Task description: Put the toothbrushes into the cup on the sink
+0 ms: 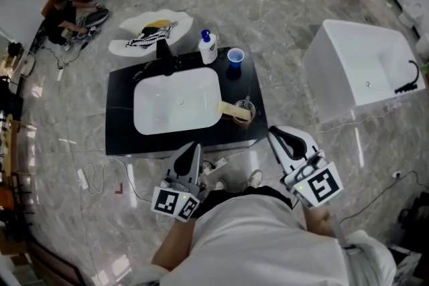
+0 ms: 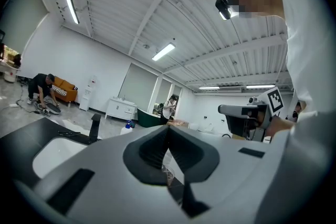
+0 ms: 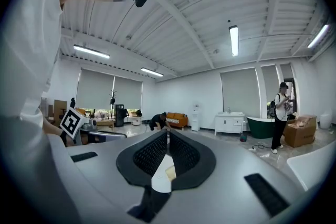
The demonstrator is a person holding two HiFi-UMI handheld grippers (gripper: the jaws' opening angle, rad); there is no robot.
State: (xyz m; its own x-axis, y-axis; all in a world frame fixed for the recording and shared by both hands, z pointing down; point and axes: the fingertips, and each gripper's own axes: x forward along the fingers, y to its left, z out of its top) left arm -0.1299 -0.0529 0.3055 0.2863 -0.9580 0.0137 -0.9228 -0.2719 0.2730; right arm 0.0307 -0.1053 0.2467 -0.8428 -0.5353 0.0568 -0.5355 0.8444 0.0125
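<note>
**Both grippers clenched, toothbrushes at the cup**

Big white bathtub point(image 1: 362, 70) off to the right, well apart from the action. Centre stage is the black bench point(image 1: 120, 117) with the white sink point(image 1: 175, 104) set into it. Nearer the person, the left gripper point(image 1: 193, 147) is clenched, jaws together on nothing; its own view point(image 2: 168, 128) shows the same. The right gripper point(image 1: 276, 134) is clenched and empty too, tips meeting point(image 3: 168, 132).

At the bench's far edge stand a black faucet point(image 1: 163, 50), a white bottle point(image 1: 208, 48) with a blue cap, and a blue cup point(image 1: 235, 57). The clear cup point(image 1: 245, 106) sits at the sink's right rim. The toothbrushes point(image 1: 231, 110) are pale, wood-coloured, slim, right at that cup, reaching left over the rim. I can't tell if they're inside it.
</note>
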